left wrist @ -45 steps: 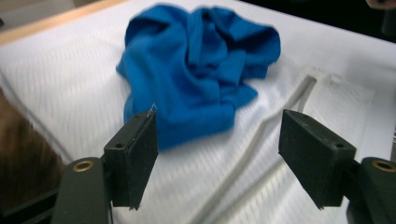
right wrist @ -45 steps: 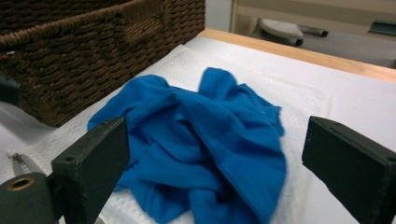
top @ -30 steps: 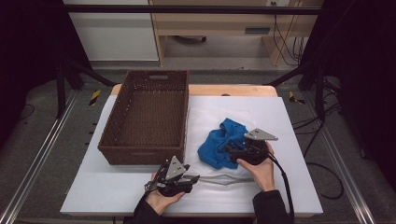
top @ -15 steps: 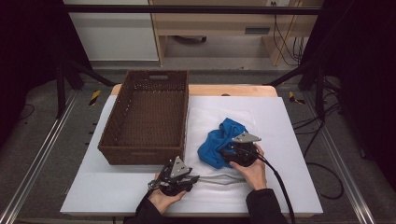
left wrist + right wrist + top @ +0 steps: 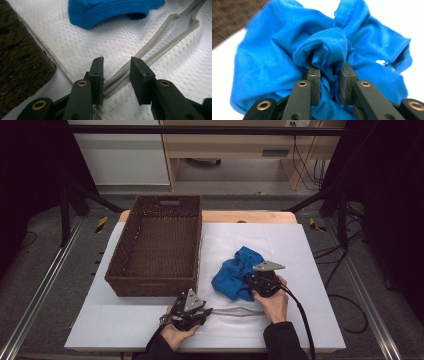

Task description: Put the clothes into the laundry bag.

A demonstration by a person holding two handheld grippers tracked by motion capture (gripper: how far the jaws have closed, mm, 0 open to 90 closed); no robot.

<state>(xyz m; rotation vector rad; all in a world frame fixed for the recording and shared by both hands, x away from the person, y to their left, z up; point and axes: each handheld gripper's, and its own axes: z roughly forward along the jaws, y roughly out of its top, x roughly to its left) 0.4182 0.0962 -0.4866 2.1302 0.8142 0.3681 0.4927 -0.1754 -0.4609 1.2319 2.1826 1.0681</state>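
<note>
The blue cloth [image 5: 234, 276] lies crumpled in the centre of the frame, on the white mesh bag [image 5: 227, 245], right of the wicker basket [image 5: 155, 245]. Your right gripper [image 5: 329, 75] has just been closing and now pinches a fold of it, so you can probably lift. Your left gripper [image 5: 116, 75], at the lower centre, has been closing around the bag's zipper edge [image 5: 160, 40], with its jaws apart and not yet pressing.

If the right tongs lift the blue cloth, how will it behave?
The blue cloth is crumpled in soft folds, so it is probably floppy and will hang. The right tongs pinch one bunch; it looks thin, likely light, unlikely to slip.
</note>
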